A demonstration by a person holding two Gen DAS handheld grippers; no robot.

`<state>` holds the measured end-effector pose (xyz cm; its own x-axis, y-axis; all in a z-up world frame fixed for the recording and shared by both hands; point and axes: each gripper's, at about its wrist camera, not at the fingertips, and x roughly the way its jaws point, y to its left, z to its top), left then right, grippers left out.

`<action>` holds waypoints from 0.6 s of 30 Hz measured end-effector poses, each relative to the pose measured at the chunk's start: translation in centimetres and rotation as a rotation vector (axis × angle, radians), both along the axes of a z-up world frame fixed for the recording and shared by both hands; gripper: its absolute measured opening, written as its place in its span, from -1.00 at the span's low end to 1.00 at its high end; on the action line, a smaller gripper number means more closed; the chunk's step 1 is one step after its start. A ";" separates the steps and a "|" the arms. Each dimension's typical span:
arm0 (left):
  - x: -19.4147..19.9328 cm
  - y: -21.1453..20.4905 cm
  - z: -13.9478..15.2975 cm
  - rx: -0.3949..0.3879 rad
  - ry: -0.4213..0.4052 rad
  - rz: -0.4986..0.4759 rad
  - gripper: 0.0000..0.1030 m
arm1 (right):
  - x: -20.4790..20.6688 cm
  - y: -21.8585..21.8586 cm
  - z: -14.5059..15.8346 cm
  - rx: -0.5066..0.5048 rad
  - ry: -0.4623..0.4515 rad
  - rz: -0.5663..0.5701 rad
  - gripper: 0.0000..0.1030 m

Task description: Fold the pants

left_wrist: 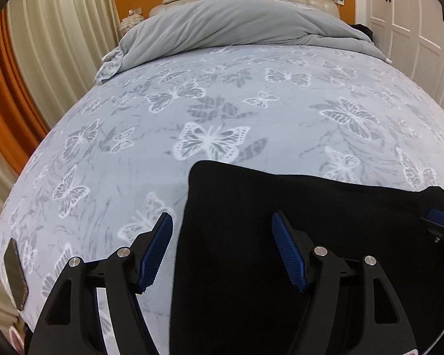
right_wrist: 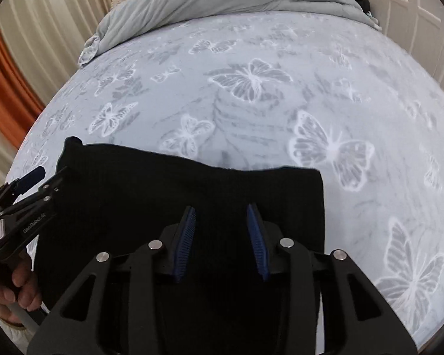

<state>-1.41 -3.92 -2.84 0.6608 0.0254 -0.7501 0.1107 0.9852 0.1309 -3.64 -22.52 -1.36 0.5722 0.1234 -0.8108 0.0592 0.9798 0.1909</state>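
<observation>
Pants (left_wrist: 281,207) near edge cut off; left gripper (left_wrist: 222,251) jaws apart, empty; right gripper (right_wrist: 221,242) jaws part-open, grip unclear.

pants (left_wrist: 251,201) lie folded on the bed (left_wrist: 192,103) near its front edge, duvet (left_wrist: 228,26) heaped behind, phone (left_wrist: 14,275) far left.

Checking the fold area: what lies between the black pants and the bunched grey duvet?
Only bare butterfly-print sheet lies between pants and duvet; both wrist views show it.
</observation>
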 end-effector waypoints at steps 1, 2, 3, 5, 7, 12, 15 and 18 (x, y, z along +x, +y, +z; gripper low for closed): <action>-0.3 -0.2 0.1 0.002 0.001 -0.001 0.29 | -0.6 0.2 0.9 -0.003 -0.036 0.012 -0.32; 0.1 -0.6 0.1 0.002 0.002 -0.002 0.29 | -1.3 0.3 1.1 -0.013 -0.062 0.017 -0.27; 0.1 -0.8 0.1 0.002 0.004 -0.001 0.29 | -1.3 0.2 1.0 -0.032 -0.060 0.012 -0.20; 0.1 -1.0 0.0 0.003 0.006 -0.005 0.29 | -0.8 0.0 -1.0 -0.072 0.018 -0.023 -0.12; -0.1 -1.1 0.0 0.009 0.004 -0.011 0.29 | -0.9 -0.6 -1.0 -0.026 0.030 -0.033 -0.11; -1.4 -0.6 0.5 0.022 -0.010 -0.028 0.30 | -3.4 -1.5 0.9 -0.019 -0.028 -0.035 0.22; -2.2 0.0 0.7 0.031 -0.017 -0.031 0.30 | -3.8 -2.2 0.3 -0.012 0.004 -0.048 0.22; -2.9 1.0 0.7 0.023 -0.005 -0.030 0.31 | -4.4 -2.7 -0.1 0.036 0.028 -0.040 0.22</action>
